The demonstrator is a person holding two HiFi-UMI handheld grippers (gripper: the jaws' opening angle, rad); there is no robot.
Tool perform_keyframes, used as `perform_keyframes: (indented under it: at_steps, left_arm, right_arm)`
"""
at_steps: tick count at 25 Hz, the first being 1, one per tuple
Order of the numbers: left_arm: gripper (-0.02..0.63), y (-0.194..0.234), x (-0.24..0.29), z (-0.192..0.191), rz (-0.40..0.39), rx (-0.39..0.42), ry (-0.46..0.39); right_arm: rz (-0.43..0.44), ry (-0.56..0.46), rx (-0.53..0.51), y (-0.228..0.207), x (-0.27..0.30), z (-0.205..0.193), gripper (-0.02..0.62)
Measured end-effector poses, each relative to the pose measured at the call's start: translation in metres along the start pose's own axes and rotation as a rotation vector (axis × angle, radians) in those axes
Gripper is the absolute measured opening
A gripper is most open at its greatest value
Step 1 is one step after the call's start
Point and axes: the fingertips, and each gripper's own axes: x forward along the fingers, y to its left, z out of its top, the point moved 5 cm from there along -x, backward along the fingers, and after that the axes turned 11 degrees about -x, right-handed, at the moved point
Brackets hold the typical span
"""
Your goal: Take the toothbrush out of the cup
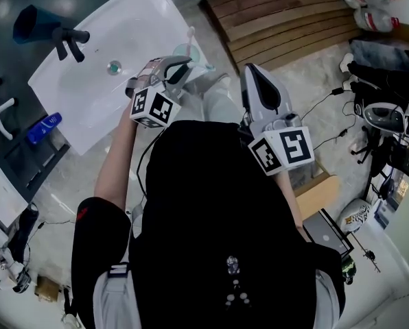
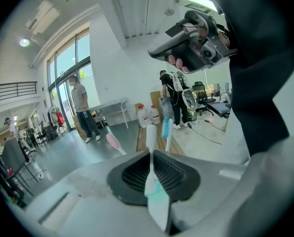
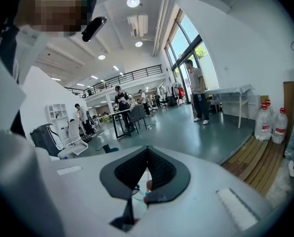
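Left gripper view shows the white toothbrush [image 2: 151, 137] clamped at its handle by the left gripper [image 2: 153, 157], head upward, probably for lifting straight out of the cup [image 1: 184, 51]. The right gripper [image 3: 147, 154] idles, jaws together, empty.

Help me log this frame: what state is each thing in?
Left hand-held gripper: shut on white toothbrush.
White toothbrush: upright, clamped by its handle.
Blue toothbrush: upright, ungripped.
Right hand-held gripper: shut, empty.
Cup: upright.
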Motion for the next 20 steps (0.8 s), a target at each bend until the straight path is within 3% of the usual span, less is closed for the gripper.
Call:
perform_keyframes:
  at_steps: [4,13,20]
  left_arm:
    - [0.023,0.003,-0.009,0.003,0.042,-0.057,-0.035]
    - [0.021,0.013,-0.038,0.022,0.166,-0.298,-0.172]
    - [0.021,0.012,-0.062,0.036,0.325,-0.431,-0.289]
  right_arm:
    - [0.021,-0.001,-0.001,0.003,0.001,-0.001,0.003]
    - [0.104,-0.010,-0.015,0.006,0.002,0.002,0.003]
    - [0.218,-0.009,-0.042,0.006,0.006,0.002,0.003]
